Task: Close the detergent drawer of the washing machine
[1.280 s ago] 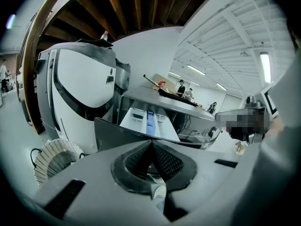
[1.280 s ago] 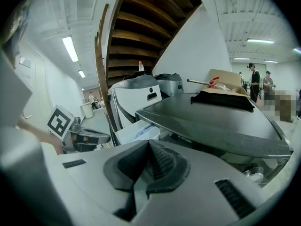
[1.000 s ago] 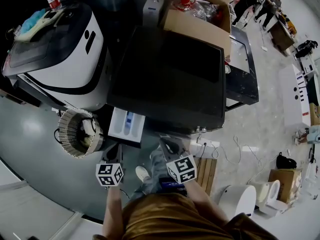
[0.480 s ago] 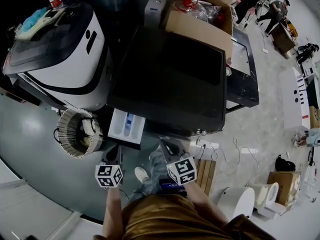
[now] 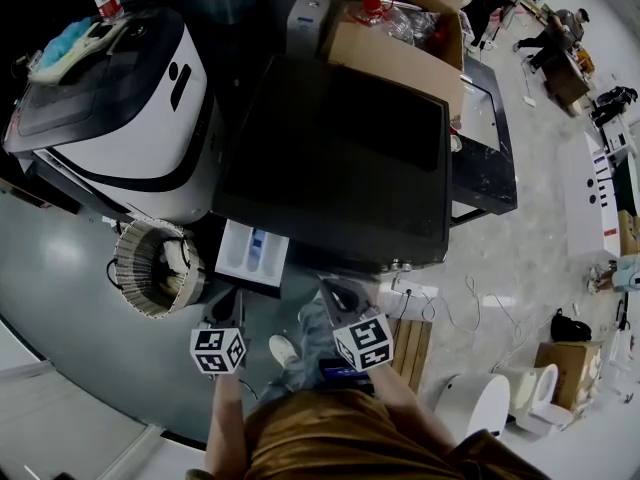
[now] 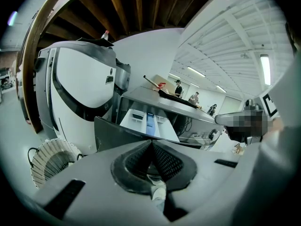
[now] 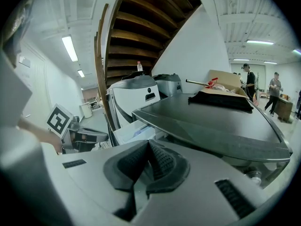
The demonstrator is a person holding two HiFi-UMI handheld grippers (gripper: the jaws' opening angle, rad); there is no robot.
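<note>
The dark washing machine [image 5: 340, 158] fills the middle of the head view. Its white detergent drawer [image 5: 252, 251], with a blue insert, sticks out from the front at the left, open. My left gripper [image 5: 228, 310] hangs just below the drawer, a little apart from it, its marker cube nearer the person. In the left gripper view the drawer [image 6: 148, 124] lies straight ahead, beyond the shut left gripper [image 6: 151, 144], which holds nothing. My right gripper [image 5: 340, 293] is at the machine's front, right of the drawer. In its own view the right gripper [image 7: 148, 144] is shut and empty, with the drawer [image 7: 130, 132] to the left.
A white appliance [image 5: 130, 98] stands left of the washing machine. A round wire-framed object [image 5: 155, 266] sits on the floor below it. An open cardboard box [image 5: 400, 38] rests at the machine's back. Cables and a power strip [image 5: 410, 293] lie on the floor at right.
</note>
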